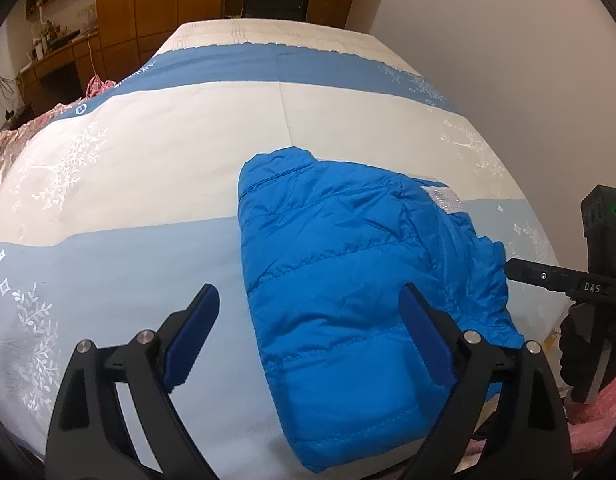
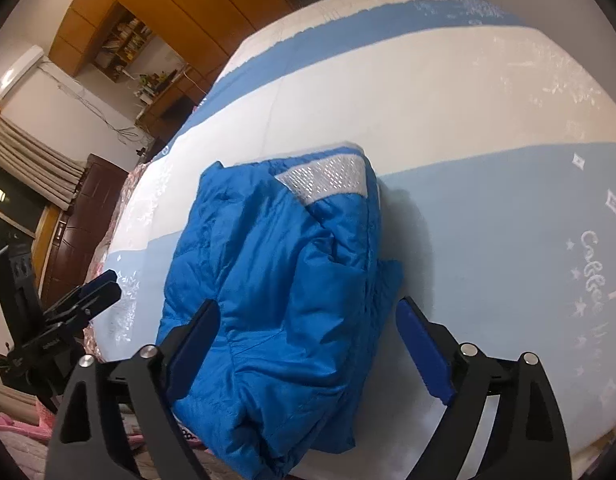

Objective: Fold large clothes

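Left hand-held gripper [image 1: 310, 322] hangs wide open and empty over the bed [image 1: 147, 184], the blue jacket [image 1: 348, 272] lying folded near the edge. The right hand-held gripper [image 2: 308, 334] also gapes empty — pinch only the top puffy layer and the slippery bundle likely springs apart or slides off.

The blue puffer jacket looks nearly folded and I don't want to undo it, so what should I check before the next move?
1. Both grippers empty: ok. The left gripper and right gripper are open.
2. Blue puffer jacket lies on the bed: ok.
3. Fold compact: ok, though the right edge is rumpled.
4. Silver lining patch tucked in: not ok, exposed.
5. Near hem fully on the bed: cannot tell.
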A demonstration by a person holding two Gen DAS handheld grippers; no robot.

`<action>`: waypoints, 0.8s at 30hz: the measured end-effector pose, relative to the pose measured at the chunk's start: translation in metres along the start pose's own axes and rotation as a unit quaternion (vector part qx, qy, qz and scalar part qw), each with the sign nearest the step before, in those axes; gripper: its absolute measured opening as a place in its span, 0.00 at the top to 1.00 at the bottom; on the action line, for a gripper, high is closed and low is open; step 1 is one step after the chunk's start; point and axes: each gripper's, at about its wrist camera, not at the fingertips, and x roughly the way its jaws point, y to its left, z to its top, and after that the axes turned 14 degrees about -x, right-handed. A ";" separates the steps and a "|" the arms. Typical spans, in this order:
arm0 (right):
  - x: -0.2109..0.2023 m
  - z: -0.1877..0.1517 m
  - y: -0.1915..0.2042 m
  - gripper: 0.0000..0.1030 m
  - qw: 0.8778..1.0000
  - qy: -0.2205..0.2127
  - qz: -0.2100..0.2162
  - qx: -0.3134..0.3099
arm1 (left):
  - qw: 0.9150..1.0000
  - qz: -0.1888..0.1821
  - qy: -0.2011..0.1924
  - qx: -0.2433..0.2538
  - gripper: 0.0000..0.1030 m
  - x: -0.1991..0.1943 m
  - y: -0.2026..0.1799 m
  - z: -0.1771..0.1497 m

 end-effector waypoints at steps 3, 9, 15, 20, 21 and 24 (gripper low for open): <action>0.007 0.000 -0.006 0.12 1.000 0.006 0.009 0.011 | 1.000 0.003 0.009 -0.003 0.12 0.009 0.004 0.003; 0.019 -0.001 -0.016 0.10 0.999 0.015 0.032 0.027 | 0.999 -0.015 0.035 -0.011 0.12 0.028 0.009 0.007; 0.041 -0.008 -0.030 0.09 0.996 0.035 0.065 0.056 | 0.990 -0.067 0.114 -0.047 0.12 0.067 0.033 0.008; 0.061 -0.013 -0.038 0.09 0.993 0.052 0.078 0.067 | 0.972 -0.143 0.163 -0.096 0.09 0.097 0.058 0.007; 0.066 -0.014 -0.041 0.09 0.993 0.056 0.083 0.070 | 0.968 -0.153 0.169 -0.104 0.08 0.102 0.061 0.007; 0.077 -0.016 -0.046 0.06 0.990 0.059 0.103 0.083 | 0.955 -0.195 0.190 -0.120 0.04 0.120 0.067 0.005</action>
